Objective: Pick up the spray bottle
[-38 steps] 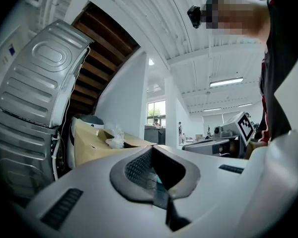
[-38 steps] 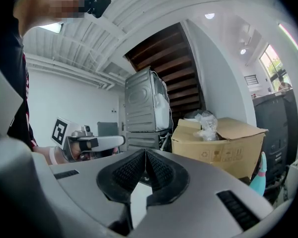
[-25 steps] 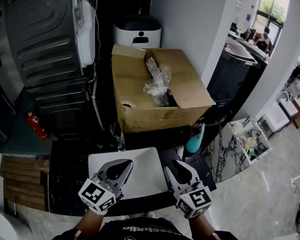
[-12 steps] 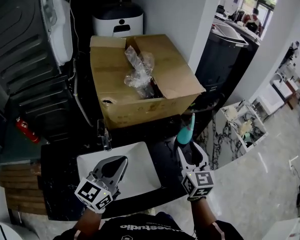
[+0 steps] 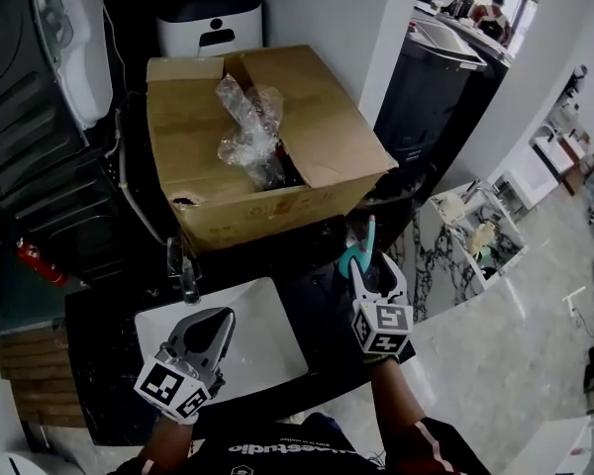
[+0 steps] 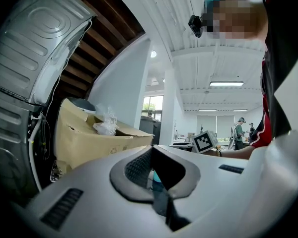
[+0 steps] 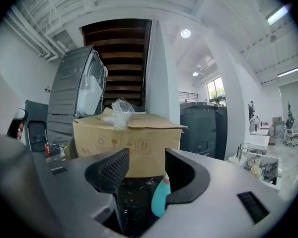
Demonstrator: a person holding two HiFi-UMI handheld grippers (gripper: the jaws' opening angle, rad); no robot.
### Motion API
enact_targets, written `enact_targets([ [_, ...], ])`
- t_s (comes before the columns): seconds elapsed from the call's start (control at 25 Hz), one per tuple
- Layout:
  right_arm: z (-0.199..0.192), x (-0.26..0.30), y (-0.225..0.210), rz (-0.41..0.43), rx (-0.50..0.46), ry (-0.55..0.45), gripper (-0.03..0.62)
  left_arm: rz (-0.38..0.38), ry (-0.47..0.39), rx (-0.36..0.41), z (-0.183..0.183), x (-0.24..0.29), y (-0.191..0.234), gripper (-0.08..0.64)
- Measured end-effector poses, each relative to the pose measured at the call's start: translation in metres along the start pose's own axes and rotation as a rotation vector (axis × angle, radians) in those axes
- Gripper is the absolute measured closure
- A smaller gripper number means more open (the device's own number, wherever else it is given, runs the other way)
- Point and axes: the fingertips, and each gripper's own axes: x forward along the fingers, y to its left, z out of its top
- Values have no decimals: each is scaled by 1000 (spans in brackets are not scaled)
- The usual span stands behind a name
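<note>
The spray bottle [image 5: 359, 248] is teal and stands on the black counter's right end, in front of the cardboard box. My right gripper [image 5: 369, 266] reaches up to it, its jaws opening. In the right gripper view the spray bottle [image 7: 160, 197] shows low between the jaws, close to the right one, and the pads of the right gripper [image 7: 146, 165] do not press on it. My left gripper [image 5: 219, 317] hovers over the white sink, shut and holding nothing. In its own view the left gripper [image 6: 151, 150] points level towards the box.
A large open cardboard box [image 5: 307, 156] with crumpled plastic wrap [image 5: 243, 127] sits behind the counter. A white sink [image 5: 267, 330] with a faucet [image 5: 183, 270] is set into the counter. A fire extinguisher [image 5: 38, 263] stands at left, a dark bin [image 5: 436, 87] at right.
My right gripper has moved forward and to the right up to the teal bottle, and its jaws have spread wider. My left gripper has drifted left and lower over the sink.
</note>
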Motion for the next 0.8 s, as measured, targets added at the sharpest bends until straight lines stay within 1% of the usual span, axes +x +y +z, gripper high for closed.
enact_targets([
  [0.2,-19,33,-24,-42,-20,45,353,16,30,-4,-6,9,10,545],
  [0.32,-35,52,-38,-63,-13,70,353,23,46,-8,-12,14,15,545],
  [0.52,-62,79,-53,-75,-11,125,353,22,91,-16,-27,18,19,545],
  [0.8,-87,101,-66,-90,-12,175,354,50,134,-17,-39,14,26,545],
])
